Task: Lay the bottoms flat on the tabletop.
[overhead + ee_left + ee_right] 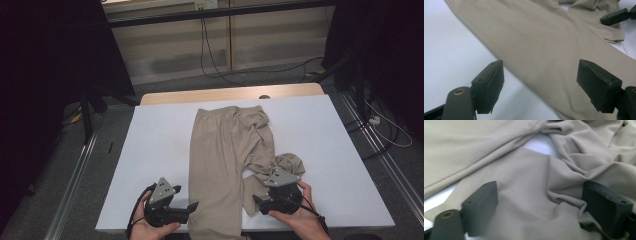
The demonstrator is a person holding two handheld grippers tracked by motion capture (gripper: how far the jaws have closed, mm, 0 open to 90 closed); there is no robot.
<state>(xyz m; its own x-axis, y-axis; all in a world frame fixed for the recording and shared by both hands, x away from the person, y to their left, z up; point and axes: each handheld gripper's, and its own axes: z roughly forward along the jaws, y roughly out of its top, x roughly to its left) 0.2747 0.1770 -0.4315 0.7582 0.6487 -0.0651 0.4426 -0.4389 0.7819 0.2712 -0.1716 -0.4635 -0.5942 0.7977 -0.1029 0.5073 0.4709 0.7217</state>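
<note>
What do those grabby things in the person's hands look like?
Both tongs are black. The left tongs and right tongs each carry a grey three-cornered plate on top, dotted with small holes. A black cable trails from each. Their blocky jaws end in flat pads. No sleeves show.

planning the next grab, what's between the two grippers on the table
In the high view, the flat leg of the beige trousers lies between the left gripper and the right gripper.

floor (165, 92) – grey carpet, cables | back wall (260, 37) – pale panels | sides – dark | white table (155, 150)
</note>
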